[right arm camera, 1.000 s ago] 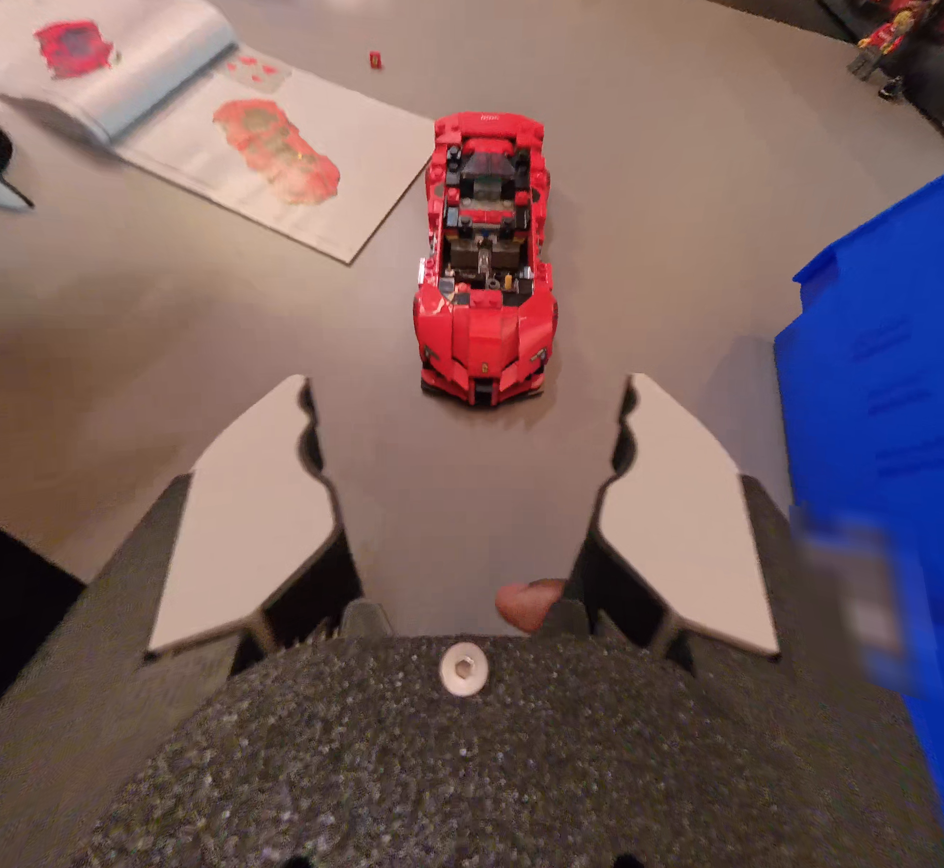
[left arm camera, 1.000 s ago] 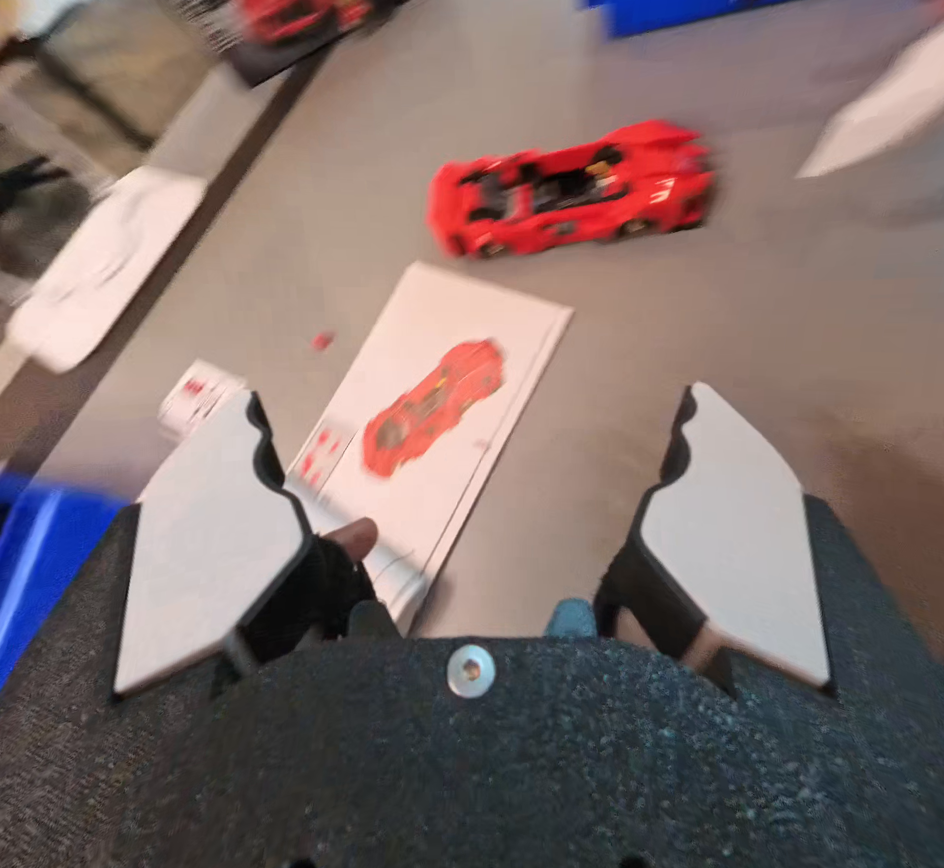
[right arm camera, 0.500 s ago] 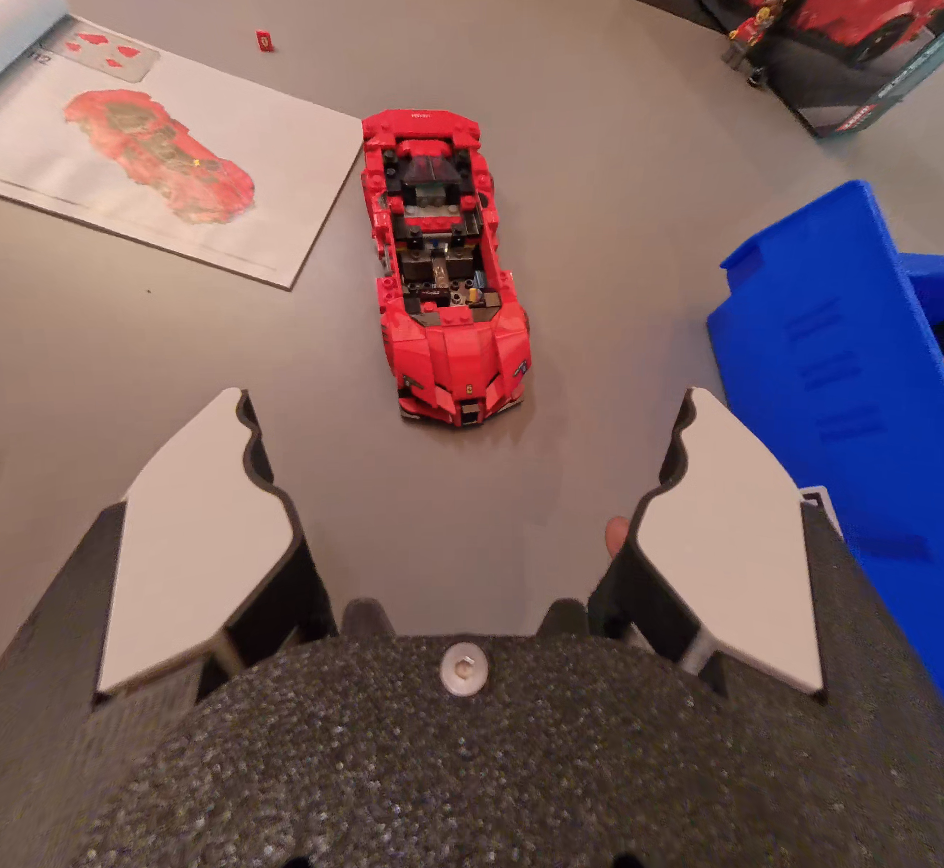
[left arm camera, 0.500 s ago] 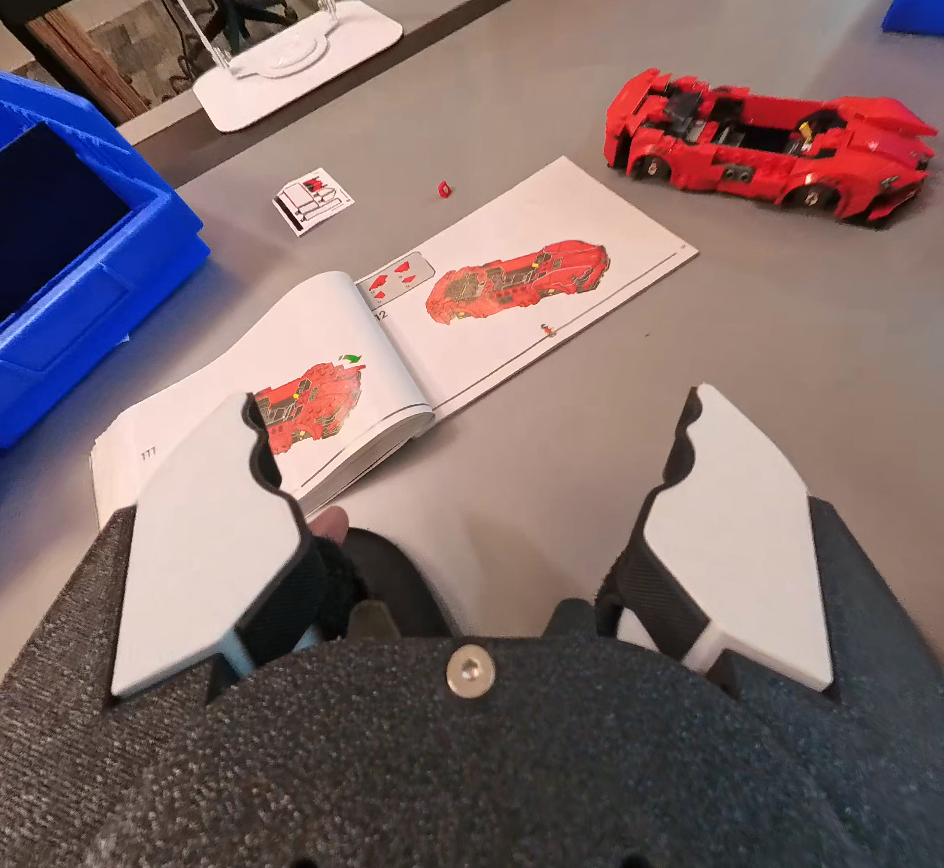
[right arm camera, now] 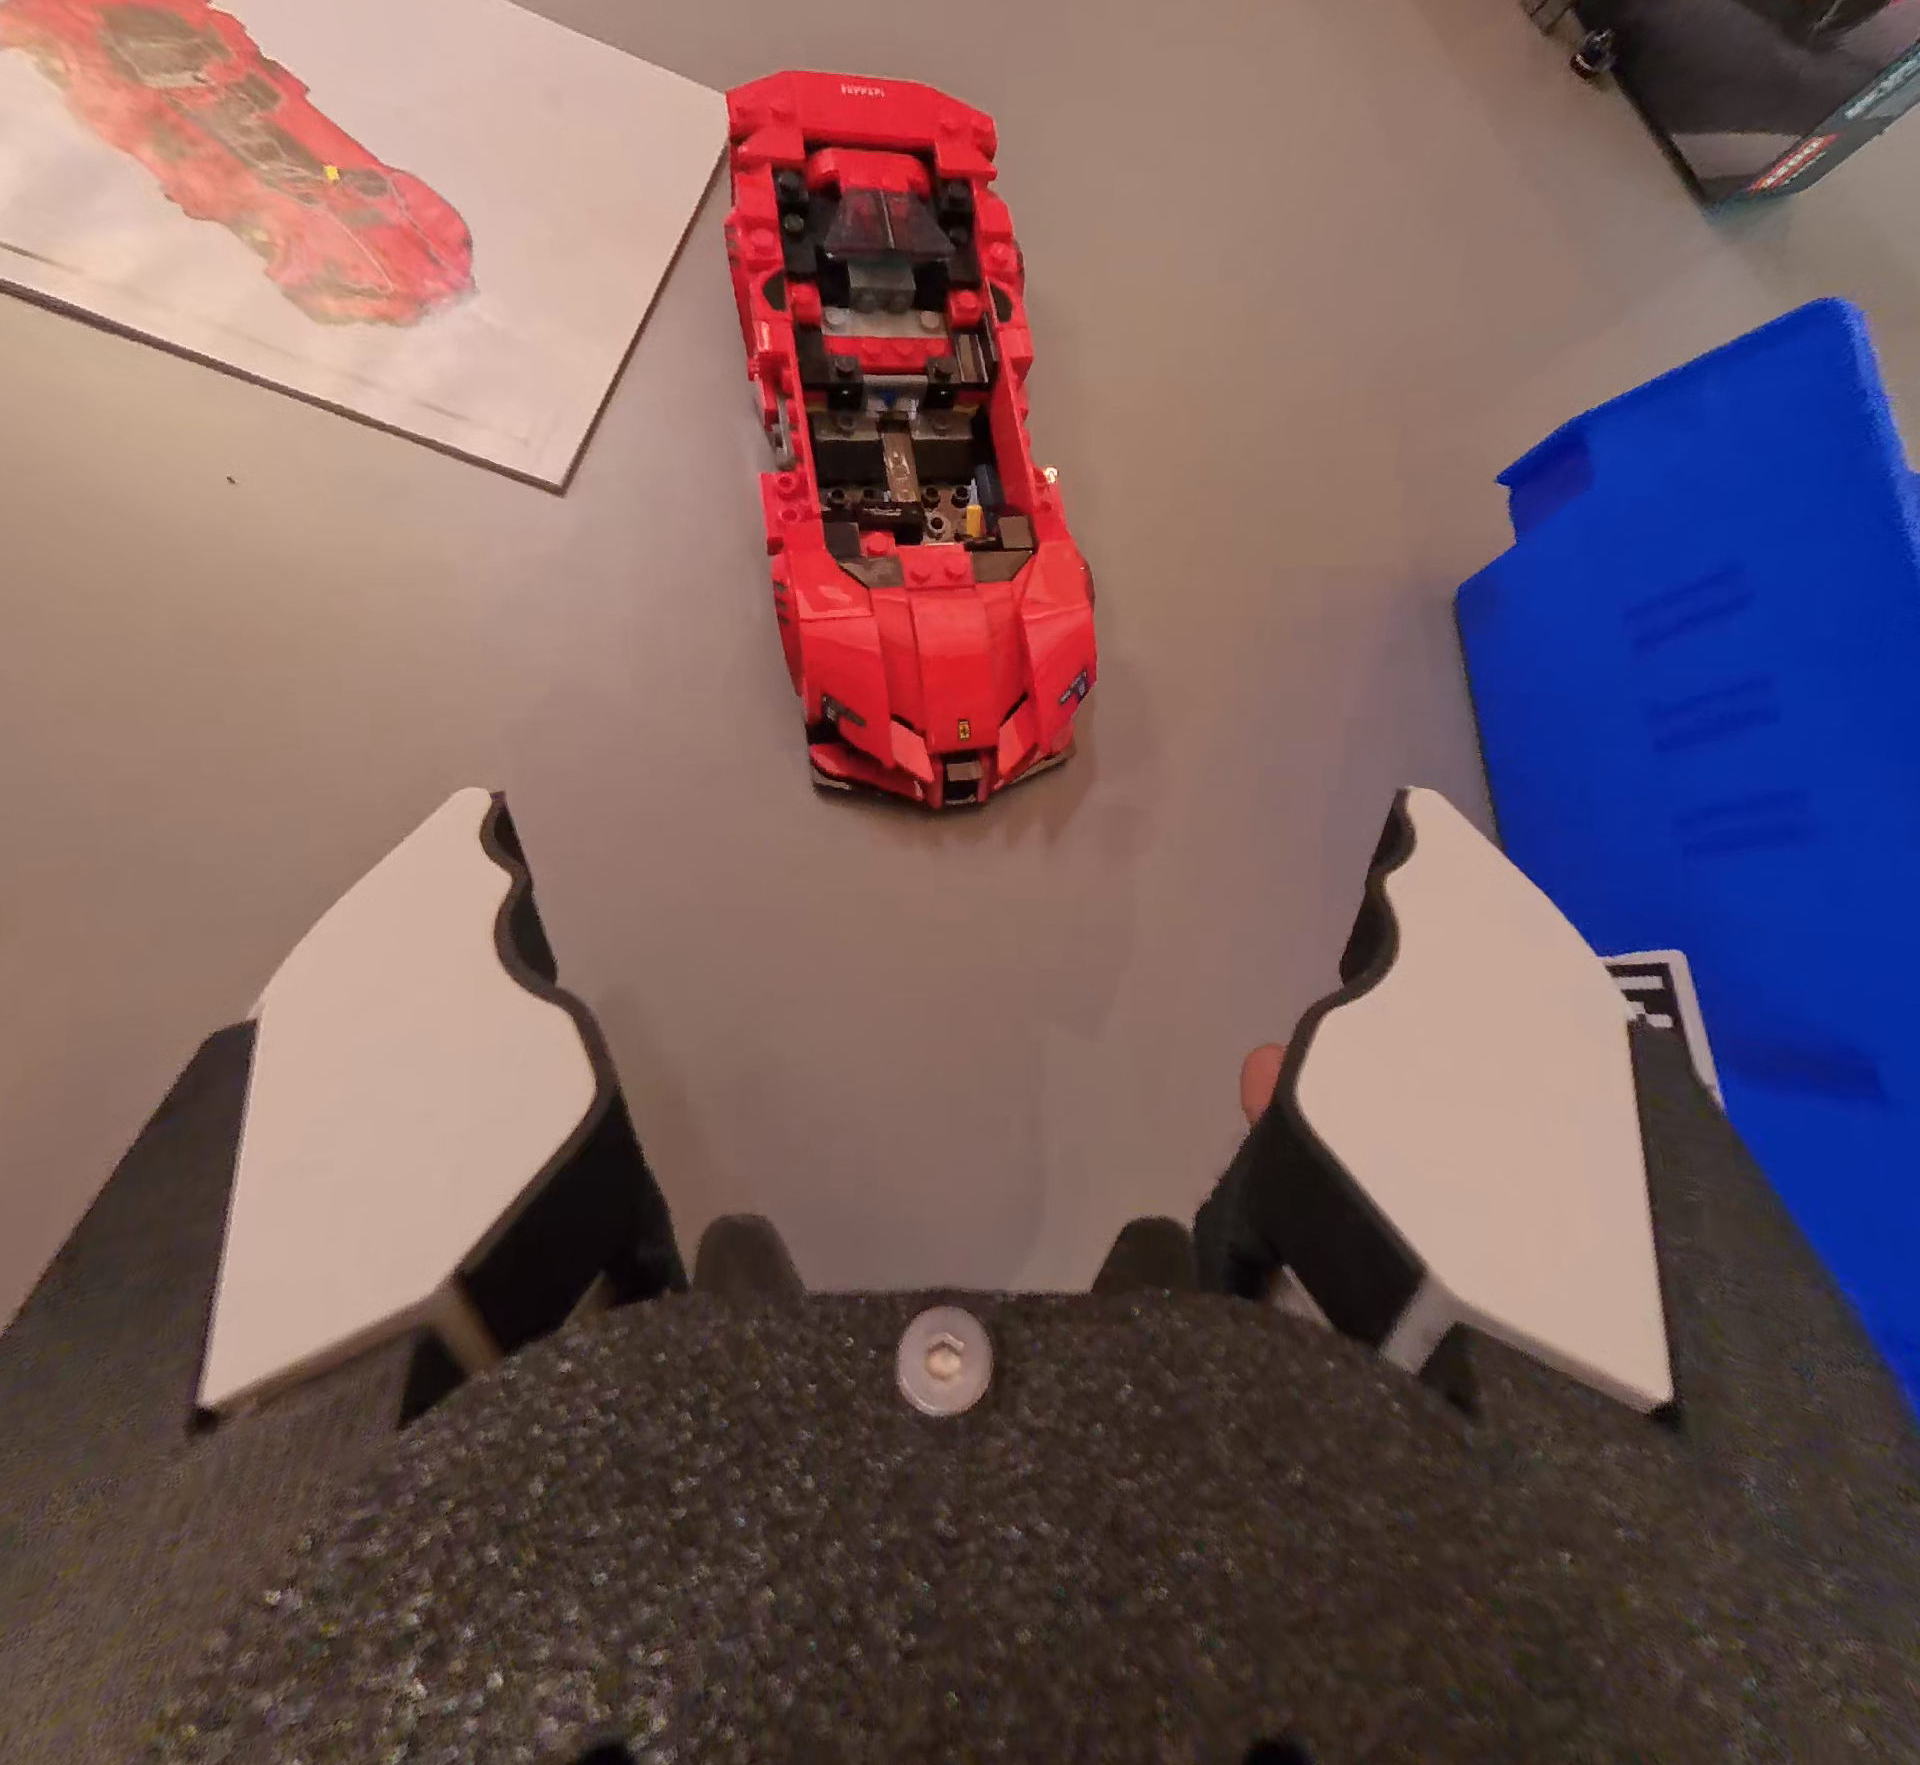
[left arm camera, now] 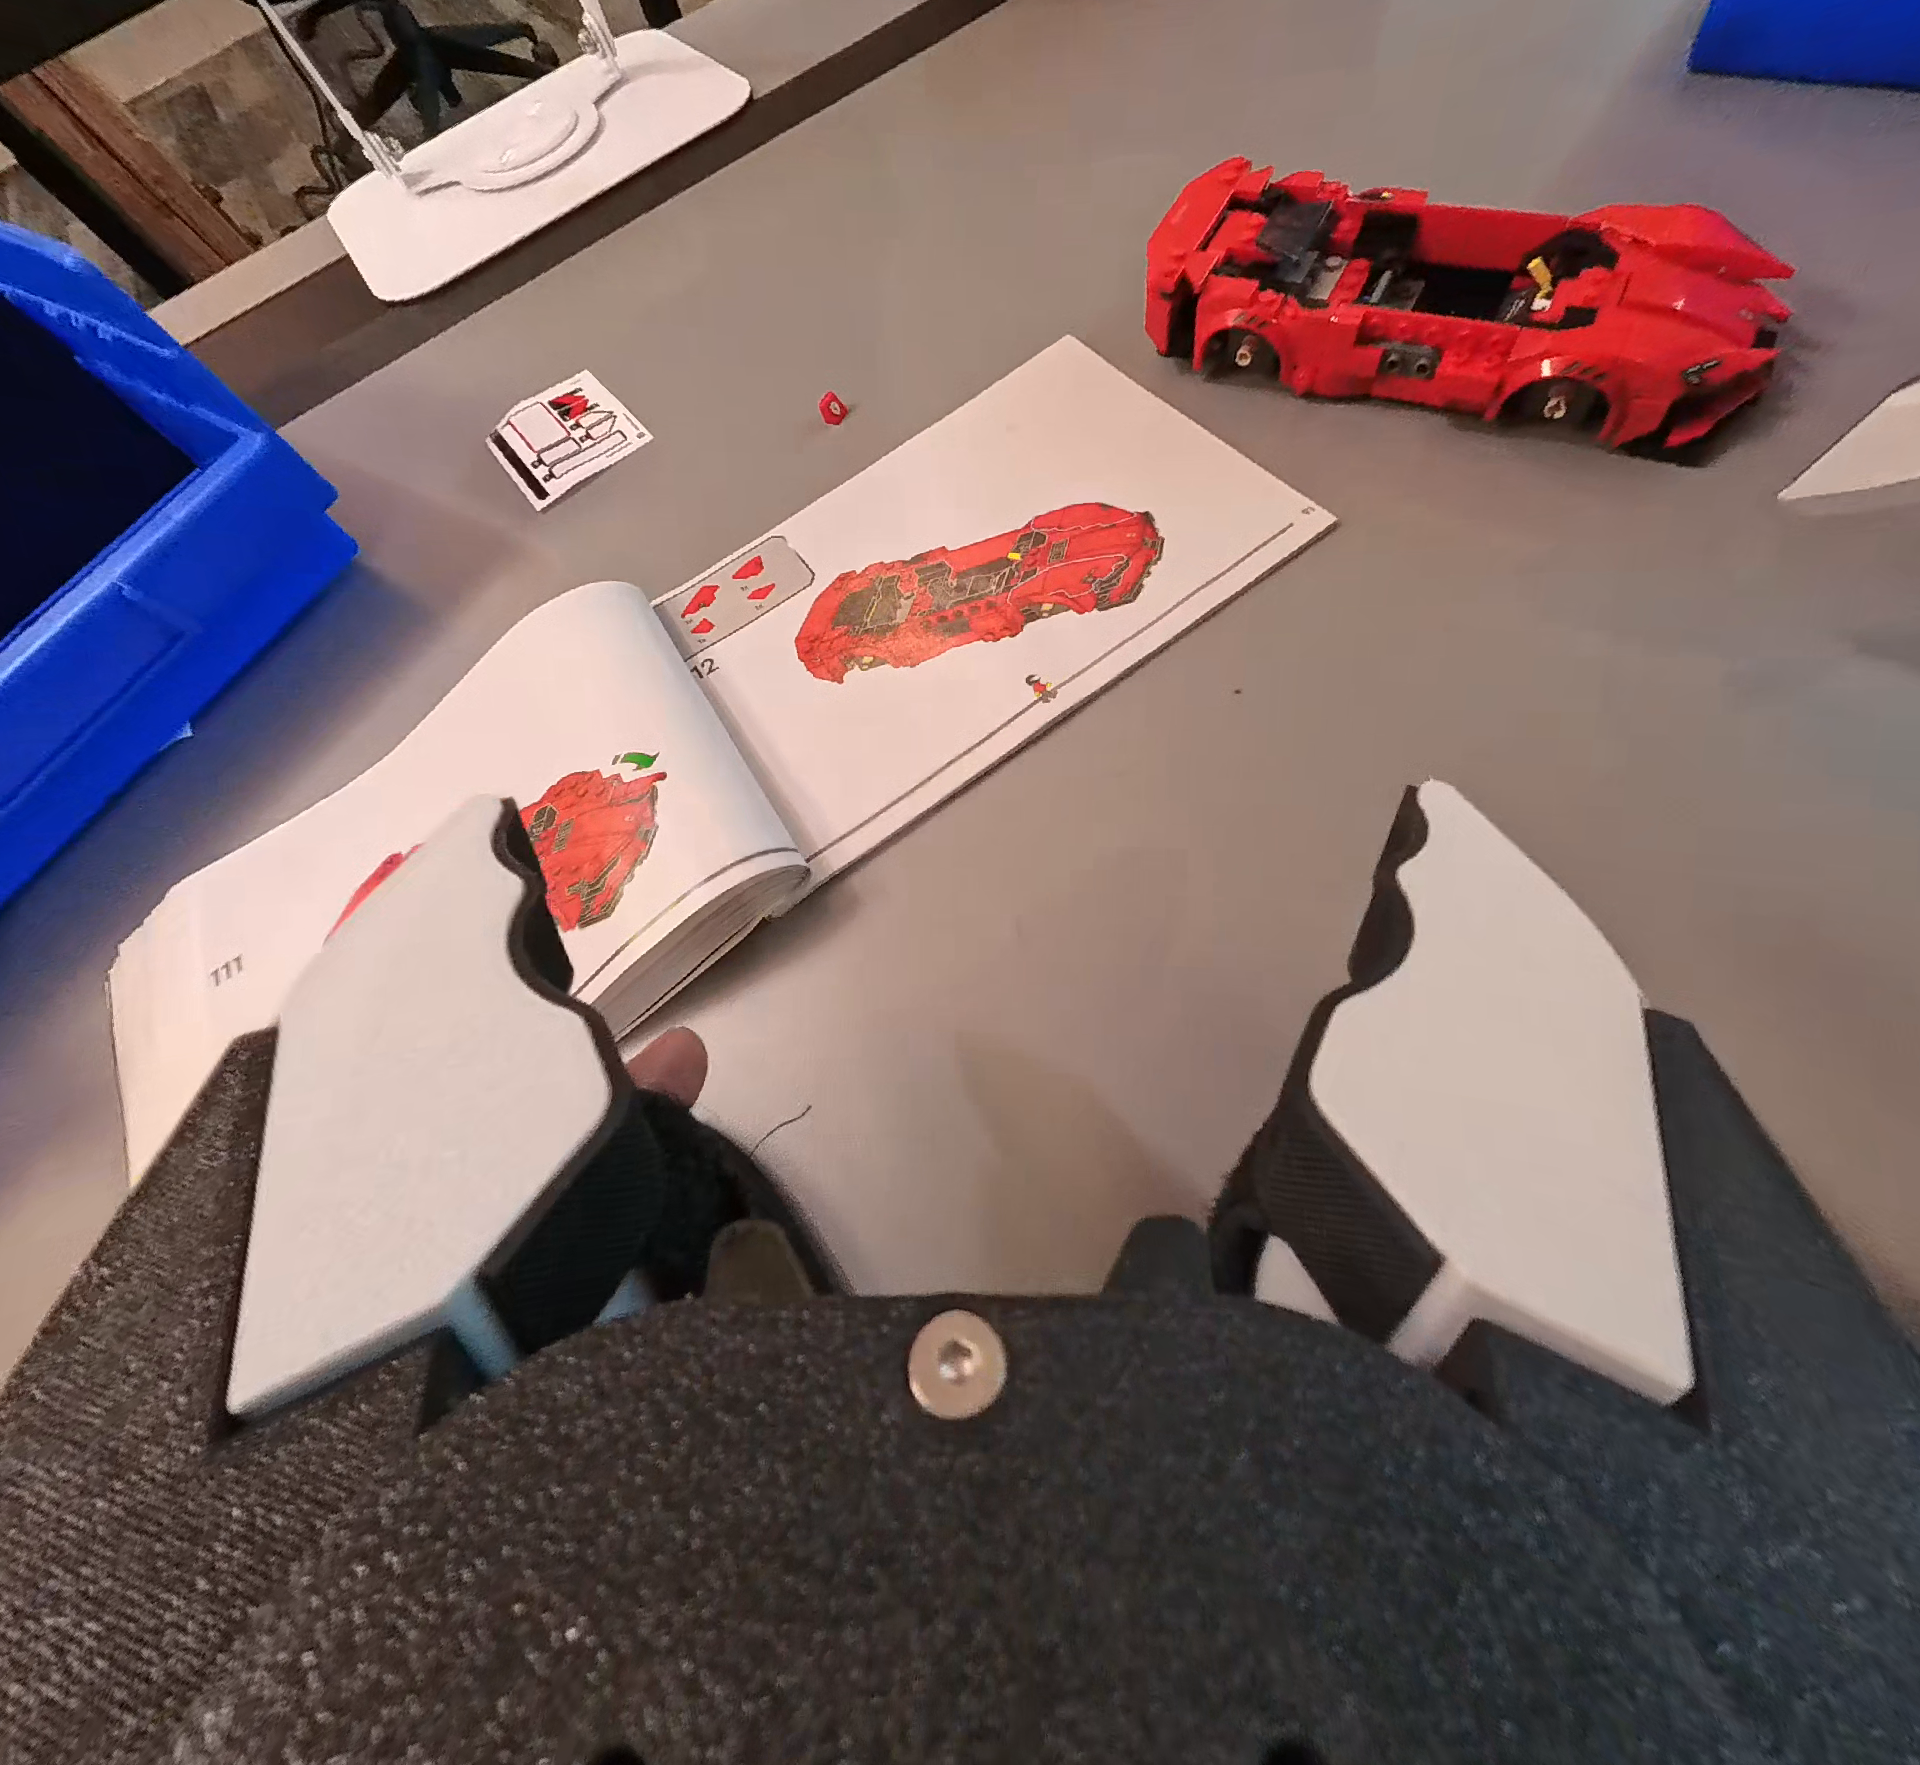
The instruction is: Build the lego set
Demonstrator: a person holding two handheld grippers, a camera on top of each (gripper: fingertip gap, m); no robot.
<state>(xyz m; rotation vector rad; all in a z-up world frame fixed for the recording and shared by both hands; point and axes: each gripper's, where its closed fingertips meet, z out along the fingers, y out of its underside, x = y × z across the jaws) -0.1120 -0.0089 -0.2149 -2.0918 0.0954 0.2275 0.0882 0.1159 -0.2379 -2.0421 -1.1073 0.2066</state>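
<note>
Right gripper (right arm camera: 951, 884) has advanced toward the red lego car (right arm camera: 904, 427). Car lies ahead, untouched. Left gripper (left arm camera: 961, 884) and right both gape empty.

The left gripper (left arm camera: 956, 842) hung above the grey table (left arm camera: 1351, 780), jaws spread wide and empty. An open instruction booklet (left arm camera: 935, 614) lay ahead. Beyond it sat a small red brick (left arm camera: 832, 407) and a sticker sheet (left arm camera: 567, 437). The red Lego car (left arm camera: 1455, 302) stood farther right, roof unfitted. A blue bin (left arm camera: 156, 572) stood left.
</note>
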